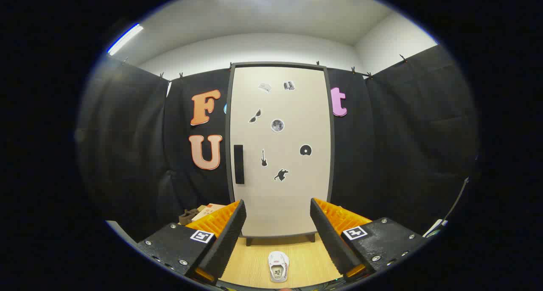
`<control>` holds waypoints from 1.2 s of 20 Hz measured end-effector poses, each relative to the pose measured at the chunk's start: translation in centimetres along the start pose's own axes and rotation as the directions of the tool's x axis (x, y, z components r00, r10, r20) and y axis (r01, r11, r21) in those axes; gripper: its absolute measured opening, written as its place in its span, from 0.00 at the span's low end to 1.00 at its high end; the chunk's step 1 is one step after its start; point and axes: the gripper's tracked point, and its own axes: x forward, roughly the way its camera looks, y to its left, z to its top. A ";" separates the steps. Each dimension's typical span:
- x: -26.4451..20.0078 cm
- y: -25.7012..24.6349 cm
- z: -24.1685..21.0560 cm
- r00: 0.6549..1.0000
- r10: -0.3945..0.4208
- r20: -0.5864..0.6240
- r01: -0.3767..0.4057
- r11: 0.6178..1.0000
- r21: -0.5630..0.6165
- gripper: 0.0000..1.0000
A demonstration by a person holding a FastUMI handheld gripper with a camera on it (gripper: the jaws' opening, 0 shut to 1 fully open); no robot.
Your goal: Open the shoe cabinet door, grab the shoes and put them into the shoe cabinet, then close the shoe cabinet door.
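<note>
Gripper view looks along the tool (278,231), whose two fingers stand wide apart at the bottom of the frame, gripping nothing and touching nothing. Low in the middle of the frame, in the gap between the fingers, a single white sneaker (278,266) lies on the pale wooden floor (254,265), its opening turned toward the camera and its toe pointing at the cabinet. Beyond the shoe, filling the centre of the frame, stands the tall cream-coloured shoe cabinet (280,146) with a dark grey frame and short dark feet. Its door is shut. A black vertical bar handle (239,164) sits at the door's left edge, about halfway up, and several small black-and-grey stickers (277,125) are scattered over the door panel. At the lower left, beside the cabinet's foot and behind the left finger, some brown cardboard pieces (205,211) and a small dark brown object (187,216) lie on the floor; what the dark object is cannot be told. Black cloth walls (127,146) hang behind and to both sides of the cabinet.
</note>
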 end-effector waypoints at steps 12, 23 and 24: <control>1.0 0.3 -0.3 1.000 0.001 -0.003 -0.001 1.000 -0.002 0.95; 2.1 0.9 -0.5 1.000 0.000 -0.027 0.000 1.000 -0.007 0.95; 2.3 1.0 -0.4 1.000 0.001 -0.028 -0.001 1.000 -0.008 0.95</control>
